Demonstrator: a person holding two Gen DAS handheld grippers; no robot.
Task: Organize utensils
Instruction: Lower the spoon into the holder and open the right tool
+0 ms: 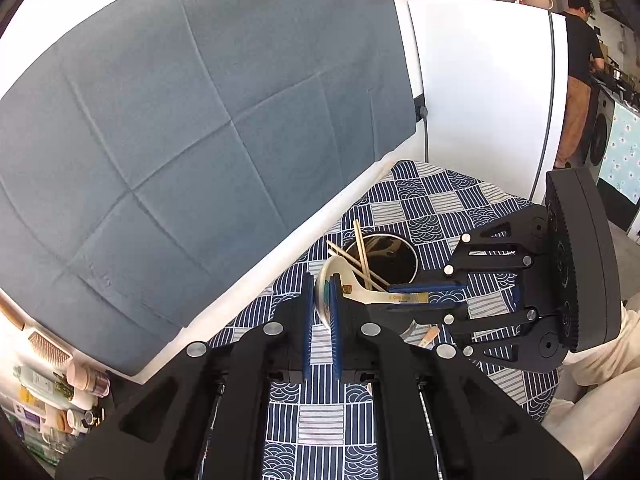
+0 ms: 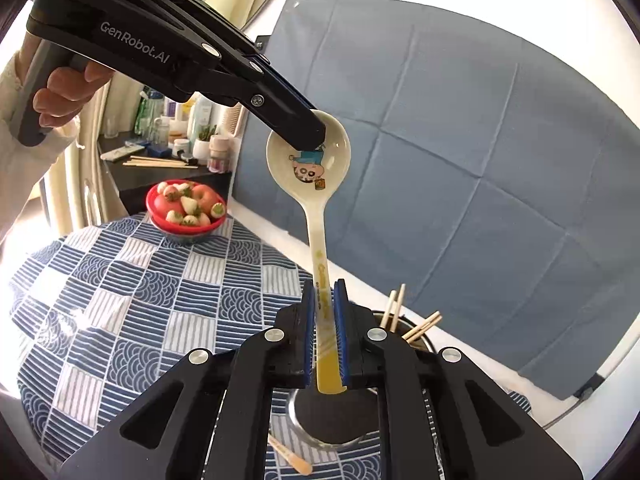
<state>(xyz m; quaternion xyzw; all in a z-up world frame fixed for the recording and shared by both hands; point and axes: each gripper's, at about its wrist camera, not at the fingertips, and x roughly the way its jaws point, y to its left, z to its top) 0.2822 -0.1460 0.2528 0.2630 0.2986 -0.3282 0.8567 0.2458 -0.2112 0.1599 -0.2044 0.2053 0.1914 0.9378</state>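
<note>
Both hand-held grippers are on the same spoon (image 2: 310, 160) right now. The right hand-held gripper (image 2: 325, 336) is clamped on the handle, blue pads (image 2: 341, 320) pressed against both sides, with the yellowish handle end poking out below them. The left hand-held gripper (image 2: 308, 136) comes in from the upper left and is pinched on the rim of the bowl end, just above the little cartoon print. In the left wrist view, that same left hand-held gripper (image 1: 322, 316) has the spoon (image 1: 360, 292) bowl squeezed edge-on between its pads, and the right hand-held gripper (image 1: 444, 292) reaches in from the right, closed around the handle. So the spoon is up in the air, held at both ends, right over a dark round holder (image 1: 384, 256) that stands on the bench (image 1: 420, 200), which wears a blue and white patterned cloth. A few chopsticks (image 1: 362, 252) lean in that holder, tips sticking up past the rim. In the right wrist view the holder (image 2: 336, 428) sits directly under the handle end, with chopsticks (image 2: 400, 312) fanning out behind it. One light wooden stick (image 2: 292, 458) lies loose on the cloth beside the holder. Further back there's a red bowl (image 2: 186, 226) of strawberries and apples.
</note>
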